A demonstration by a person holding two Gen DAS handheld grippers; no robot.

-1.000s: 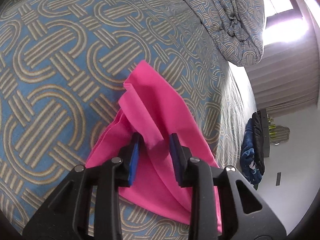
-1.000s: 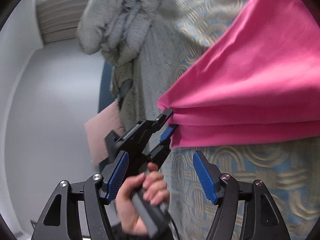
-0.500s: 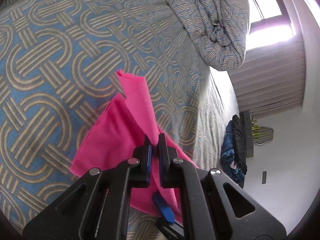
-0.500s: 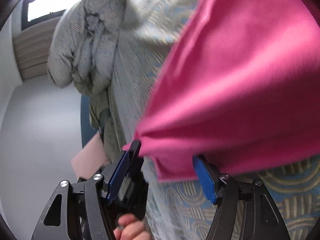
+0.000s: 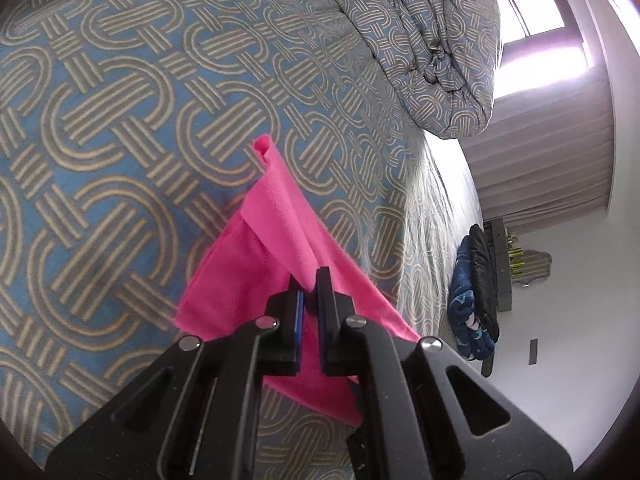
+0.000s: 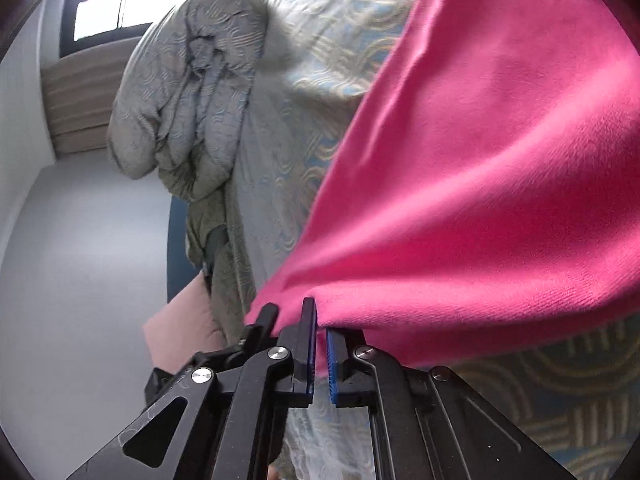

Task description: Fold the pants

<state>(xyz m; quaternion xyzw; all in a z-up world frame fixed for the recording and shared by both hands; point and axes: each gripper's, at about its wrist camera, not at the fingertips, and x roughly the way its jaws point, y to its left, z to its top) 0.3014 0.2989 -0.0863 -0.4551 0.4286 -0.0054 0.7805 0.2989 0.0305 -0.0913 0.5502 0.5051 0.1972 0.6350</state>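
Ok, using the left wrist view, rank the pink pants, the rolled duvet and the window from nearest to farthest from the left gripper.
1. Pink pants: clamped in the left gripper, lying on the bed.
2. Rolled duvet: farther up the bed, upper right.
3. Window: beyond the duvet, on the far wall at the right.

Bed (image 5: 120,128) w/ blue cover, tan interlocking-loop pattern, fills most of left-wrist view; same cover seen in right-wrist view (image 6: 568,392). On it: pink pants (image 5: 256,288), folded into layers, near bed edge, partly lifted off cover. Bunched duvet (image 5: 432,40), same pattern, heaped at far end; also visible in right-wrist view (image 6: 188,92).
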